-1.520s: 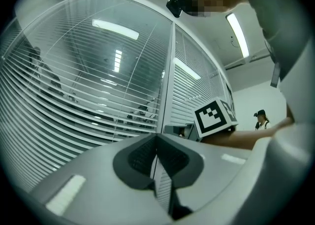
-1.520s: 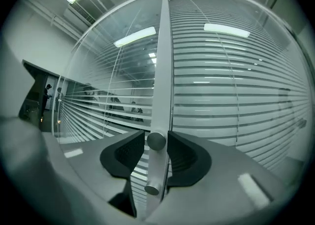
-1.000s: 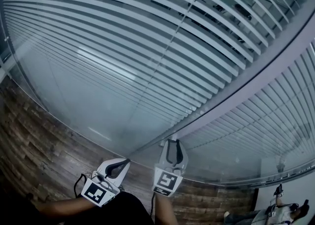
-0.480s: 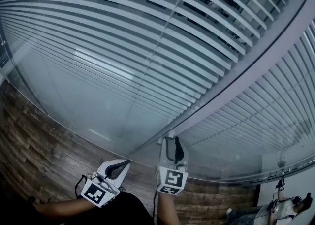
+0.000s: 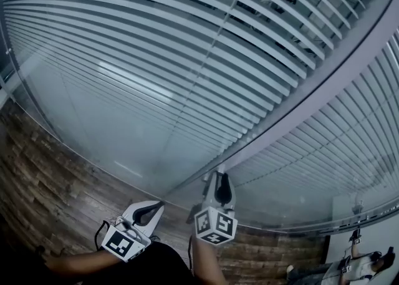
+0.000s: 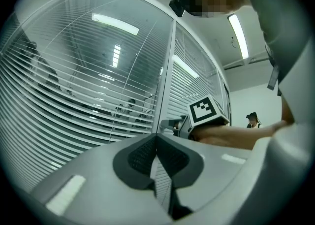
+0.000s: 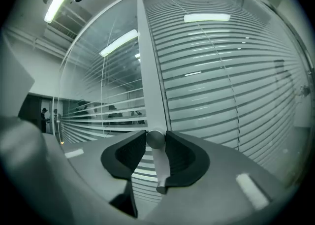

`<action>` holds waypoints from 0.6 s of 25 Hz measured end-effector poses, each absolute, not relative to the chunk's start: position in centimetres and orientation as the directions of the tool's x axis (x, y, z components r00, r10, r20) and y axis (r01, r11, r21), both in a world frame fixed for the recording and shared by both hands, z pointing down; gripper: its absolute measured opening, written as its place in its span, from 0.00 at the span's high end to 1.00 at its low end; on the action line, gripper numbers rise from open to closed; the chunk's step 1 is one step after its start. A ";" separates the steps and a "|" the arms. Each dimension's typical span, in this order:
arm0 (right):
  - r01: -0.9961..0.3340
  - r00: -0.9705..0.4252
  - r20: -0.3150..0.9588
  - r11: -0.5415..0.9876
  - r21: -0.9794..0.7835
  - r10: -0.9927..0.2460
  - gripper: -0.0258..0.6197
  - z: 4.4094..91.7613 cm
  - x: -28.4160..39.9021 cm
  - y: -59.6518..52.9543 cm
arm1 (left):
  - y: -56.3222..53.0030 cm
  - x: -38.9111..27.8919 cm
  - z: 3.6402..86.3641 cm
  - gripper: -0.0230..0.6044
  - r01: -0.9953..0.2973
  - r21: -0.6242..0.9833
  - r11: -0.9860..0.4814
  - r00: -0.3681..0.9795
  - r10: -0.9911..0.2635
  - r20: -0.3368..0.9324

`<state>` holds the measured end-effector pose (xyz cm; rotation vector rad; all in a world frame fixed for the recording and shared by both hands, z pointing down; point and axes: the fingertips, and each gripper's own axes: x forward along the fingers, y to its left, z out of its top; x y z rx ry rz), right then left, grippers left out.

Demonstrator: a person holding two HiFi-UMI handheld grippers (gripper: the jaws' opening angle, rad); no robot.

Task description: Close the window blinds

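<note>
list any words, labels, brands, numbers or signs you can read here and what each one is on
None: no words, numbers, brands or signs can be read in any view.
The black-and-white square markers on the left white cube and the right white cube: coded patterns, not text.
The white slatted window blinds and the grey window frame: no print visible.

Wood planking (image 5: 43, 171) lies lower left; a person (image 6: 252, 119) stands far off.
</note>
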<state>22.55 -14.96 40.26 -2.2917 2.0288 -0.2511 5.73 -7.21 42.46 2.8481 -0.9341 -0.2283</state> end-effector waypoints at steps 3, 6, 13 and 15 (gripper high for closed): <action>-0.996 0.090 0.105 -0.092 -0.015 -0.990 0.76 40.2 22.5 -15.0 | -7.2 5.5 42.5 0.97 -0.582 0.172 -0.795 0.793 -0.601 -0.097; -0.973 0.073 0.153 -0.037 0.227 -0.985 0.76 40.2 22.0 -15.1 | -6.9 5.4 42.6 0.97 -0.580 0.172 -0.796 0.795 -0.599 -0.094; -0.753 0.072 0.233 0.101 0.651 -0.970 0.76 40.7 20.8 -15.2 | -6.6 5.3 42.8 0.97 -0.570 0.176 -0.803 0.803 -0.590 -0.088; -0.726 0.064 0.227 0.111 0.679 -0.972 0.76 40.8 20.7 -15.2 | -6.4 5.4 42.8 0.97 -0.563 0.176 -0.807 0.809 -0.582 -0.084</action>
